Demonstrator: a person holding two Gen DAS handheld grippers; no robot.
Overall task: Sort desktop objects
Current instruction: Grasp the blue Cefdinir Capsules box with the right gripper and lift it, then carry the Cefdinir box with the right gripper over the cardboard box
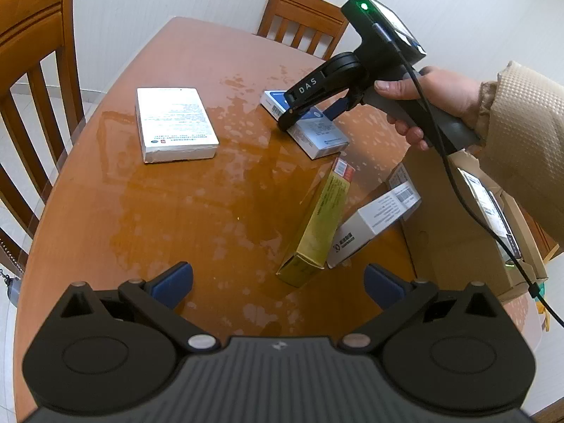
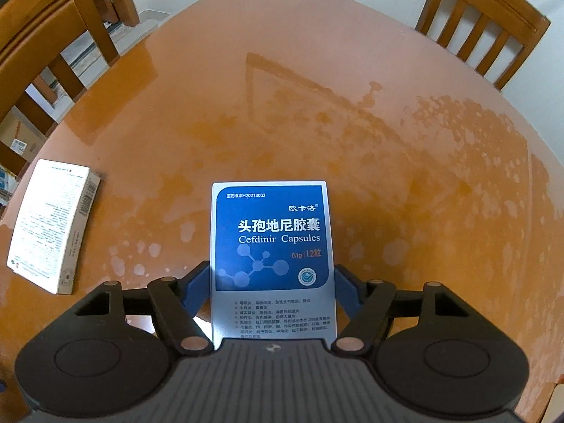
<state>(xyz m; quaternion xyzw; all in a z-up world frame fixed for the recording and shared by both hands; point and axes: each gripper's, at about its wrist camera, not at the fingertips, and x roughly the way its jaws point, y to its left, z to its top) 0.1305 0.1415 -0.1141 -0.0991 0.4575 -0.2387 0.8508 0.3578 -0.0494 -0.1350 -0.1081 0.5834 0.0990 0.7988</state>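
Note:
My right gripper is shut on a blue and silver Cefdinir capsule box, its blue pads pressed against the box's two long sides. In the left wrist view the right gripper holds this blue box at the table's far middle; I cannot tell whether the box rests on the table. My left gripper is open and empty above the near table. Ahead of it a yellow-green box leans on a white box. A large white box lies flat at the left and also shows in the right wrist view.
The wooden table has a glossy, blotchy top. An open cardboard carton stands at its right edge. Wooden chairs stand at the left and at the far side. A black cable hangs from the right gripper handle.

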